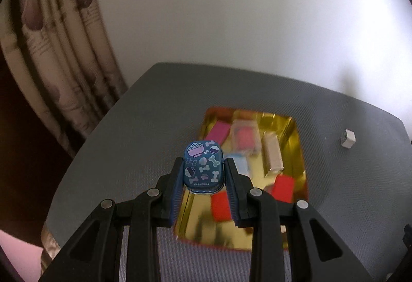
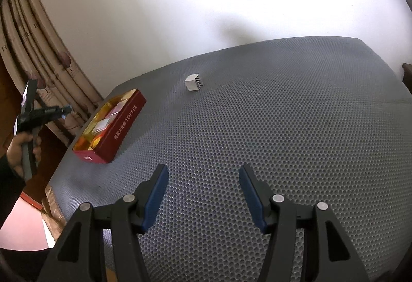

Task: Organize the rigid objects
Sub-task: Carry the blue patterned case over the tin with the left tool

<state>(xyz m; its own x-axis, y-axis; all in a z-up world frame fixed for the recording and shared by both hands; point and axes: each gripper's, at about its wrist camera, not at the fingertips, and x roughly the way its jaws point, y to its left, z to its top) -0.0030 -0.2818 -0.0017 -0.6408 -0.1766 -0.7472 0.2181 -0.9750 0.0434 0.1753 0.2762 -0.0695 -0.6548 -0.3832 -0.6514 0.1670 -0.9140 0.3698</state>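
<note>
My left gripper (image 1: pixel 204 163) is shut on a small blue tin (image 1: pixel 203 166) printed with bones and bowls, and holds it in the air above the near left part of a gold-lined box (image 1: pixel 296 142). The box holds several small blocks, pink, red, pale blue and beige. In the right wrist view the same box (image 2: pixel 121 127) is red outside, marked TOFFEE, at the left of the grey mat. My right gripper (image 2: pixel 203 173) is open and empty, low over the mat. A small white cube (image 2: pixel 193 82) with a black zigzag side sits beyond it; it also shows in the left wrist view (image 1: pixel 348 139).
The grey dotted mat (image 2: pixel 283 140) covers the table, which stands against a white wall (image 2: pixel 180 11). A patterned curtain (image 1: pixel 56 50) hangs at the left. The left hand with its gripper handle (image 2: pixel 27 132) shows beyond the mat's left edge.
</note>
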